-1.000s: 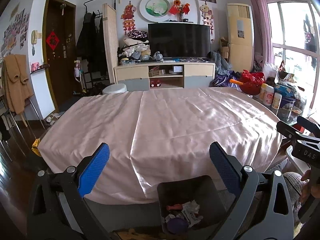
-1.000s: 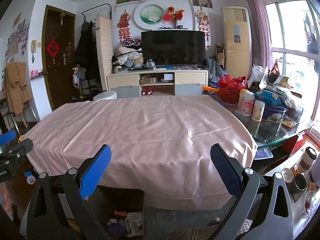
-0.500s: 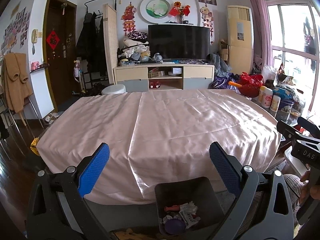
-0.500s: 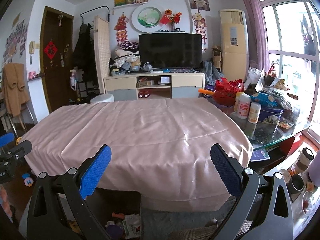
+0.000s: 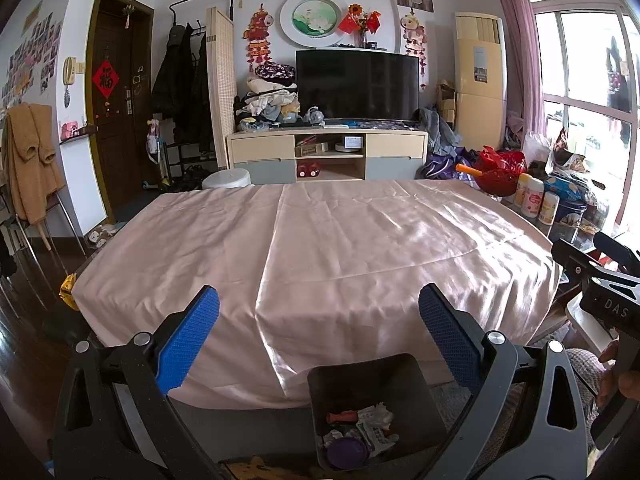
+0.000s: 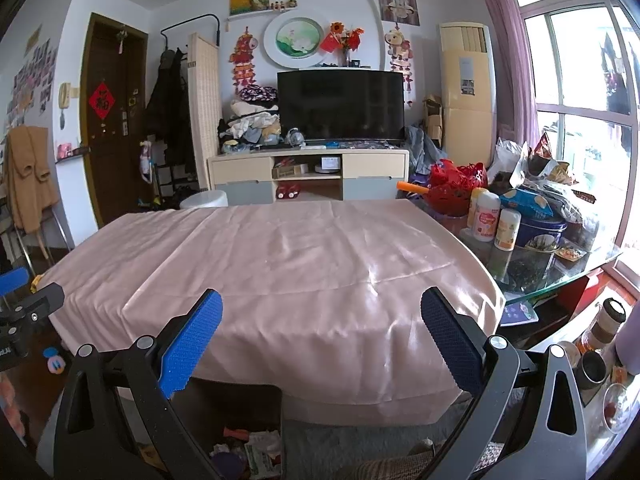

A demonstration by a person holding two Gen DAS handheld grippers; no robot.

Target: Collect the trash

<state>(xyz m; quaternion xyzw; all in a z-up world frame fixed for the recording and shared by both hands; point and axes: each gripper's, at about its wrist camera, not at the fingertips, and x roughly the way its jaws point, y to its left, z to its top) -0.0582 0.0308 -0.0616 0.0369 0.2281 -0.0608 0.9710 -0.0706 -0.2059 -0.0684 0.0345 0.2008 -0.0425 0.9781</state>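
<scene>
A dark trash bin (image 5: 360, 380) stands on the floor in front of the table, holding crumpled paper, a red piece and a purple lid (image 5: 347, 451). The same bin (image 6: 236, 404) shows at the bottom of the right wrist view. My left gripper (image 5: 319, 336) hangs open above the bin with nothing between its blue pads. My right gripper (image 6: 321, 338) is open too and holds nothing, a little right of the bin. The table under a pink cloth (image 5: 320, 240) lies ahead of both, with no trash showing on it.
Bottles, tins and snack bags (image 6: 520, 216) crowd the glass table end at the right. Cups and a flask (image 6: 600, 340) stand on the floor at the right. A TV cabinet (image 5: 326, 152) lines the far wall. A chair with a brown coat (image 5: 30, 160) is at the left.
Both grippers have risen slightly and pulled back a little; more of the bin shows in the left wrist view. Both stay open.
</scene>
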